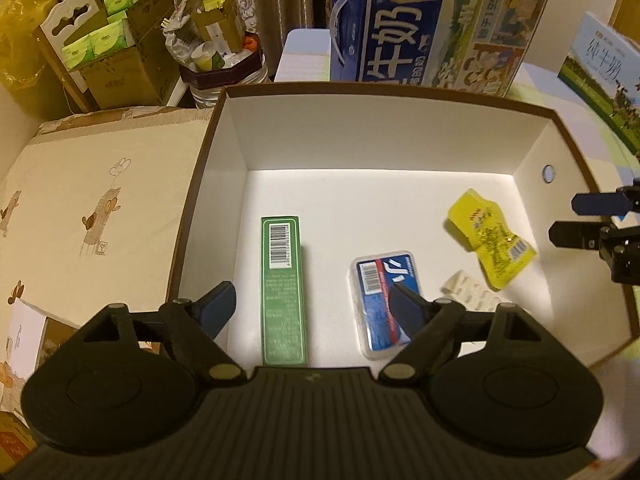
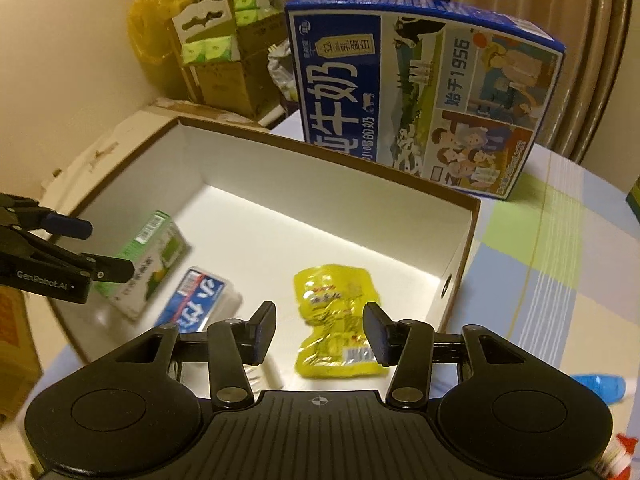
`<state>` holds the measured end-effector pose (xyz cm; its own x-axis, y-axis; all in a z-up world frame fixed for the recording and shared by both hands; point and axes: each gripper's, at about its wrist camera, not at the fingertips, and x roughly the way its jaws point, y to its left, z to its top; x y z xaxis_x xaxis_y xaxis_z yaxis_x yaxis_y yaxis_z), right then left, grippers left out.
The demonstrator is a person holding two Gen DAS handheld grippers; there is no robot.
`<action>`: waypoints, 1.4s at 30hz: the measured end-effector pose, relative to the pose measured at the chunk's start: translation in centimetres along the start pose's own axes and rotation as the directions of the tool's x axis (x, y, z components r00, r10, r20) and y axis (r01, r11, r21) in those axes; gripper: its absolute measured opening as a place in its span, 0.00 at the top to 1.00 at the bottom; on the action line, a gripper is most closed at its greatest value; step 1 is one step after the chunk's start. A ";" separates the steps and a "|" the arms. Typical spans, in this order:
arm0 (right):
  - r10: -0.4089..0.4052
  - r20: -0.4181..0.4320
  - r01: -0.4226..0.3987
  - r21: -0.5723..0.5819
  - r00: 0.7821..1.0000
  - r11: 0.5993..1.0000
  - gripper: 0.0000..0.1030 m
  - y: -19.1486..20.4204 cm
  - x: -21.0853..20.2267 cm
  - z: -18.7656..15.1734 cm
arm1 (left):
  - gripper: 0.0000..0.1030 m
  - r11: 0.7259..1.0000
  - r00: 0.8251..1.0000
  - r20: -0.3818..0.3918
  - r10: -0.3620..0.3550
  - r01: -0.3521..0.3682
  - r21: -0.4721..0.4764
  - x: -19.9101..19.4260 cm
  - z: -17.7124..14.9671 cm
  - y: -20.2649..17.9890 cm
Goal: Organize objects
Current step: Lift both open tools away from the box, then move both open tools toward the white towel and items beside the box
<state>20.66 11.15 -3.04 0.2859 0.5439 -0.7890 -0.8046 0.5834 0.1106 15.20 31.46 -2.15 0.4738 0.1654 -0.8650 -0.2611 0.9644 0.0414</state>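
1. Left wrist view: the left tool (image 1: pixel 312 308) is seen spread wide and empty over the near end of a white-lined, brown-rimmed cardboard box (image 1: pixel 360 148), which serves as the collecting place for the loose items.
2. A green carton (image 1: pixel 281 288) with a barcode is laid flat on the box floor, lengthwise, directly ahead between the left fingers (image 1: pixel 218 306); it is judged to have been set there so that it lies parallel to the box wall.
3. A blue-labelled clear plastic case (image 1: pixel 382 304) is laid just beside the carton, apart from it; the right-hand finger of the left tool overlaps it in the view, though contact cannot be confirmed.
4. A yellow pouch (image 1: pixel 490 240) lies tilted toward the right wall, and a white paper slip (image 1: pixel 468 292) lies near the case.
5. Right wrist view: the right tool (image 2: pixel 320 334) is also held open with nothing gripped, its fingers standing either side of the yellow pouch as seen from above; whether it is level with the pouch cannot be told.
6. A blue milk carton case (image 2: pixel 420 96) stands upright behind the box on the checked worktop (image 2: pixel 560 260), outside the sorting area.
7. Sorting is judged well advanced, as the small items lie inside the box.
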 end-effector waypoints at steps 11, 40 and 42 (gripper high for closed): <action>0.041 0.050 -0.044 0.073 0.998 0.996 0.47 0.5 -4.9 -2.3 | 0.15 0.999 0.998 0.067 -0.011 0.014 -0.036 -4.8 -2.1 -1.3; 0.069 0.057 -0.077 0.153 0.996 0.985 0.42 0.1 -12.6 -10.0 | 0.15 0.997 0.997 0.014 -0.074 0.074 -0.033 -9.1 -9.4 -8.6; 0.074 0.052 -0.081 0.155 0.996 0.985 0.42 -0.2 -12.8 -10.4 | 0.15 0.997 0.997 0.008 -0.074 0.074 -0.033 -9.2 -9.7 -9.2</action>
<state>11.70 -2.20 0.75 0.2524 0.6164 -0.7459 -0.7349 0.6236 0.2667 5.11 19.06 0.54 0.4987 0.0951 -0.8615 -0.2531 0.9666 -0.0398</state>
